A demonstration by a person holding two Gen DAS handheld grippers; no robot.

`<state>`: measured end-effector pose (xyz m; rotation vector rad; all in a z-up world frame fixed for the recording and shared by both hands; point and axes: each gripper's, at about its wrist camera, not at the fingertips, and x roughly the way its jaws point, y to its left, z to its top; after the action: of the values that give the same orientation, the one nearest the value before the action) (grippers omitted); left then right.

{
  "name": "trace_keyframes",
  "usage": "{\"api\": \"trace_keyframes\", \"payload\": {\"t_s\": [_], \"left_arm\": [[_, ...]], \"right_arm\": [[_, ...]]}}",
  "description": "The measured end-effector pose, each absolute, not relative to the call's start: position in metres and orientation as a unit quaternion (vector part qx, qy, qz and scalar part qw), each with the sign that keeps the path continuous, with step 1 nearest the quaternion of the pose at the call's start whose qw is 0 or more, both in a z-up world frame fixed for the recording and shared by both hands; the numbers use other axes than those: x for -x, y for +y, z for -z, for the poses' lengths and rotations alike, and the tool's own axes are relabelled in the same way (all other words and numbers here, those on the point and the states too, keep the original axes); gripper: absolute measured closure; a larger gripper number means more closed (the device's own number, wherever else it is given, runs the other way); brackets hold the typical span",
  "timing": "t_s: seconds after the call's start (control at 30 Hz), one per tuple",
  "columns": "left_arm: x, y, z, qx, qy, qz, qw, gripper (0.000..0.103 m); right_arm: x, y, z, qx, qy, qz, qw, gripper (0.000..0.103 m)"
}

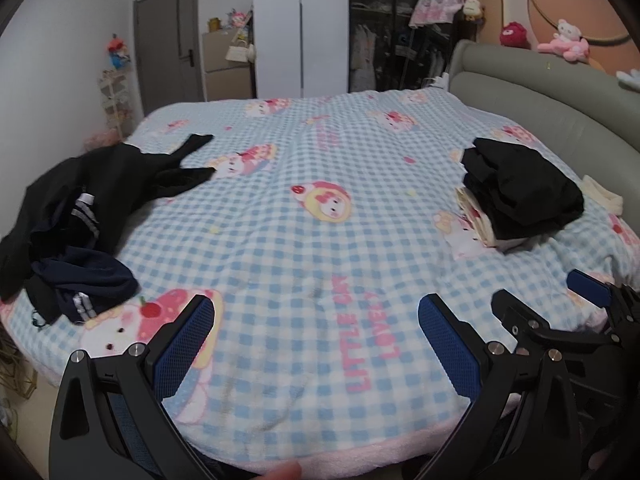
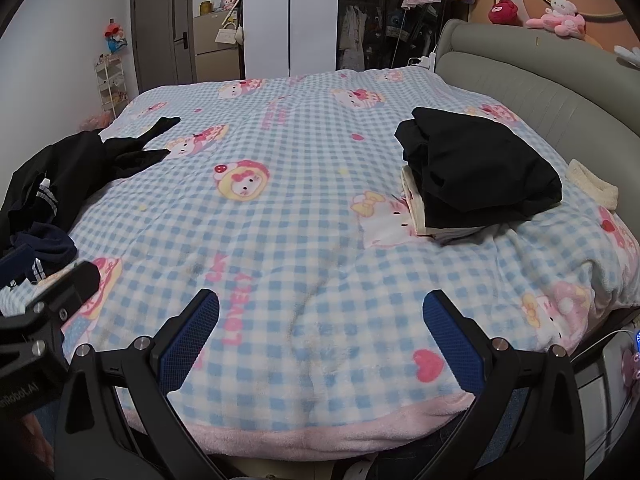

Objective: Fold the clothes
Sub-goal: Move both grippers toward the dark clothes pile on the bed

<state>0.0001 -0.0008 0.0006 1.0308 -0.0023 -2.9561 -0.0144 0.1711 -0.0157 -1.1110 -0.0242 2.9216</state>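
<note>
On checked blanket (image 1: 304, 240), unfolded dark clothes (image 1: 76, 216), folded stack (image 1: 520, 196)

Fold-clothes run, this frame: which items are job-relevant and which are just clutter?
Job:
- unfolded dark clothes pile, left side of bed
- folded stack, black garment on top, right side
- left gripper and right gripper, both open, empty

Clutter:
- cream fuzzy item by the headboard
- plush toys on the headboard

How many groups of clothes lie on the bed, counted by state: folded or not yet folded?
Folded: 1, the stack topped by a black garment, right side of the bed.
Not yet folded: 1, the dark loose heap, left side.
Total: 2.
</note>
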Motion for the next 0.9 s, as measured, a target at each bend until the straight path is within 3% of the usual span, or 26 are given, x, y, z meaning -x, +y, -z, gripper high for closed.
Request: {"api": "trace_keyframes", "payload": {"t_s": [0.37,0.63,0.9], "left_arm": [[-0.002,-0.069,-0.034,-0.316,0.053,0.946,0.047,0.0],[-0.027,-0.169,-0.017,-0.302,0.122,0.936,0.134,0.0],[-0.033,-0.304,0.018,-0.32,0.221,0.894,0.221,0.0]], "right_arm": [[0.036,0.147,0.003,0.363,0.05,-0.921,-0.13,0.0],[0.061,0.029,-0.016,0.335,-0.051,-0.908,-0.247,0.0],[0.088,-0.105,0.012,0.354,-0.141,-0.866,-0.325,0.0]]}}
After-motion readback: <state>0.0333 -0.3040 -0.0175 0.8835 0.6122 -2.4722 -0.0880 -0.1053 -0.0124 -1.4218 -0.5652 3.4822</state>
